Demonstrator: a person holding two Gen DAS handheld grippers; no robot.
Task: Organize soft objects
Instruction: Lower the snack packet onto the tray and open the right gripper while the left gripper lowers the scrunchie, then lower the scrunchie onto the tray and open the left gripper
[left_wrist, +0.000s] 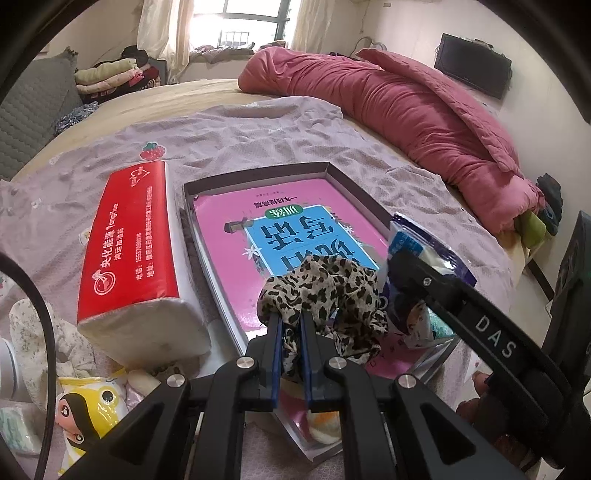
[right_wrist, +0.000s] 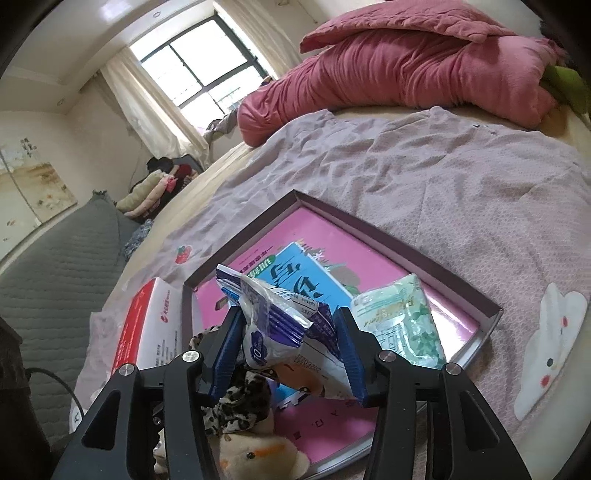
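Left wrist view: the left hand-held gripper (left_wrist: 291, 321) is clenched tight on a leopard-print scarf (left_wrist: 325, 295), bunched fabric pinched between its blue pads and spilling over the near part of a shallow tray (left_wrist: 258, 173) on the bed. A pink book (left_wrist: 229, 236) lies flat inside that tray, filling most of it. Just left of the tray sits a red tissue pack (left_wrist: 129, 243), and at the near left corner a yellow cartoon packet (left_wrist: 88, 410) rests on the lilac sheet (left_wrist: 258, 136). Over on the right, the right hand-held gripper (right_wrist: 291, 350) is grasping a blue-and-white wipes packet (right_wrist: 280, 325), its jaws standing fairly wide with the crinkled packet between them and both pads on its sides, held tilted above the tray's near end. Beside it, a pale green packet (right_wrist: 402, 321) lies in the tray's right corner, on the book. Below the right gripper a small plush toy (right_wrist: 255, 458) shows at the tray's near edge, possibly a duck, though it's half hidden. A rolled pink quilt (left_wrist: 388, 103) stretches along the far side of the bed, well apart from all this.
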